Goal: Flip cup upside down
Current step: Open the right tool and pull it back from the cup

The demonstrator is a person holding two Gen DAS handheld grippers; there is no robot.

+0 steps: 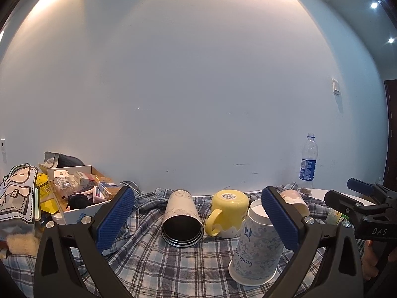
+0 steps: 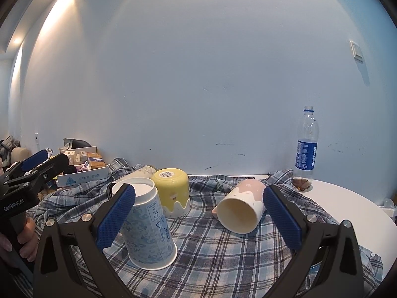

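Observation:
Several cups sit on a plaid cloth [image 1: 153, 260]. A cream tumbler [image 1: 181, 218] lies on its side, mouth toward me. A yellow mug [image 1: 229, 212] [image 2: 172, 191] stands upside down. A blue-patterned paper cup [image 1: 256, 243] [image 2: 147, 226] stands upside down. A pink and cream mug [image 2: 242, 207] [image 1: 296, 200] lies on its side, mouth toward the right wrist camera. My left gripper [image 1: 198, 219] is open and empty in front of the tumbler. My right gripper [image 2: 198, 217] is open and empty, just short of the pink mug.
A cardboard box [image 1: 82, 191] of small packets stands at the back left with bags [image 1: 17, 198] beside it. A Pepsi bottle [image 2: 306, 146] stands at the back right on the white table [image 2: 347, 198]. The wall is close behind.

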